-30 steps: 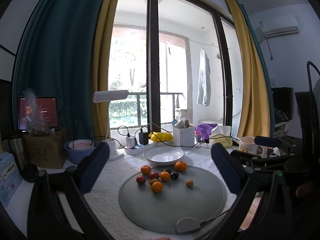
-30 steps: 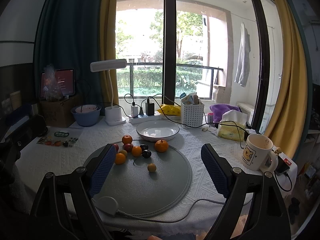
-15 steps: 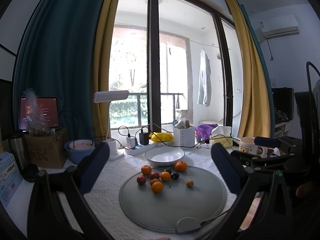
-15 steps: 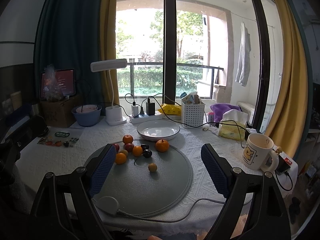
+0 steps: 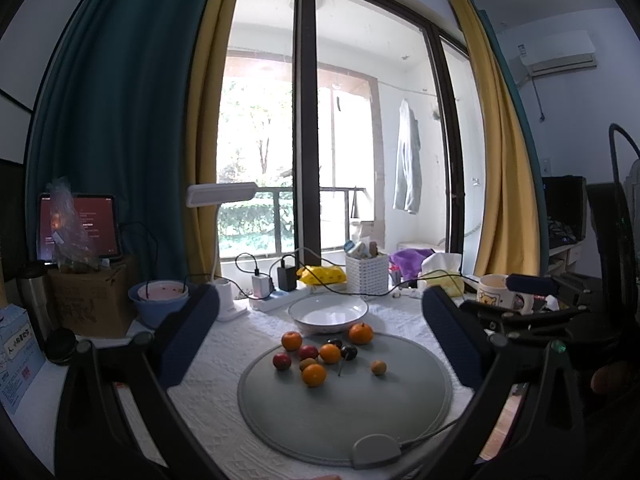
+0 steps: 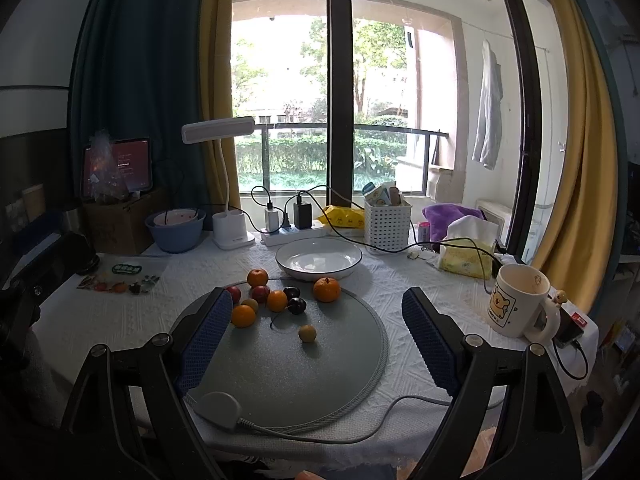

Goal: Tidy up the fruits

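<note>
Fingers (image 6: pixel 208 336) of the right gripper (image 6: pixel 318 336) are spread wide and hold nothing; the left gripper (image 5: pixel 320 340) is likewise spread and empty. Lower centre of both frames, the white-clothed worktop (image 6: pixel 420 280) carries a round grey mat (image 6: pixel 304 372). Behind it stands an empty white bowl (image 6: pixel 319 259). Smallest, the fruits (image 6: pixel 276 300) (oranges, red plums, dark cherries) cluster on the mat's far left part.

No text is legible; print on the blue box (image 5: pixel 14 354) and tablet (image 6: pixel 120 168) is too small.
</note>
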`<state>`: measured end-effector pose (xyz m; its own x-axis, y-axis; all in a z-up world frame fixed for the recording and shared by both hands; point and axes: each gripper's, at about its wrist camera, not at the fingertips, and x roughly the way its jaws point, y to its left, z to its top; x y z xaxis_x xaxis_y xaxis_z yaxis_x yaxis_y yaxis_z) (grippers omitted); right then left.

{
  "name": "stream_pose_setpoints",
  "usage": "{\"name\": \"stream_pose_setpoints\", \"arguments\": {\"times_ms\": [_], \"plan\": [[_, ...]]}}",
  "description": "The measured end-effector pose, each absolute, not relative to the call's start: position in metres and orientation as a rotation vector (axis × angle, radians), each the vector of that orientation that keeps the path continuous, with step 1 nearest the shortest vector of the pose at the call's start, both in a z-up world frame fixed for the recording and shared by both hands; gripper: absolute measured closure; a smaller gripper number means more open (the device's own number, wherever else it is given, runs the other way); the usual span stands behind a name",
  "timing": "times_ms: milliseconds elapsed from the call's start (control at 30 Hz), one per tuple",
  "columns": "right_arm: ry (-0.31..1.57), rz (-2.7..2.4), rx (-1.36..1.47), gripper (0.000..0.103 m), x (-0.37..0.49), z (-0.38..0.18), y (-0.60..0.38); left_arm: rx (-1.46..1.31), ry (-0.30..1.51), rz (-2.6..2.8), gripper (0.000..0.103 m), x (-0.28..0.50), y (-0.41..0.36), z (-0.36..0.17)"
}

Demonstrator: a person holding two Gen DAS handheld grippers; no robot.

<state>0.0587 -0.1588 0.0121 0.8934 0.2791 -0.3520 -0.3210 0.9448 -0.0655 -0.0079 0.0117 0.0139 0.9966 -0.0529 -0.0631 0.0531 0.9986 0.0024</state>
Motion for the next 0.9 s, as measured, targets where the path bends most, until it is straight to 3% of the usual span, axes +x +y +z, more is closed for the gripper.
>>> {"name": "stream_pose_setpoints", "arguments": {"times_ms": [500, 900], "plan": [[0.377, 0.338, -0.123, 0.014, 0.071, 0.005, -0.155, 0.014, 0.138, -0.038, 0.001, 0.015, 0.008, 0.005], [0.55, 0.298, -0.11, 0.014, 0.144, -0.037, -0.153, 0.027, 0.408, 0.005, 0.002, 0.092, 0.01, -0.042]]}}
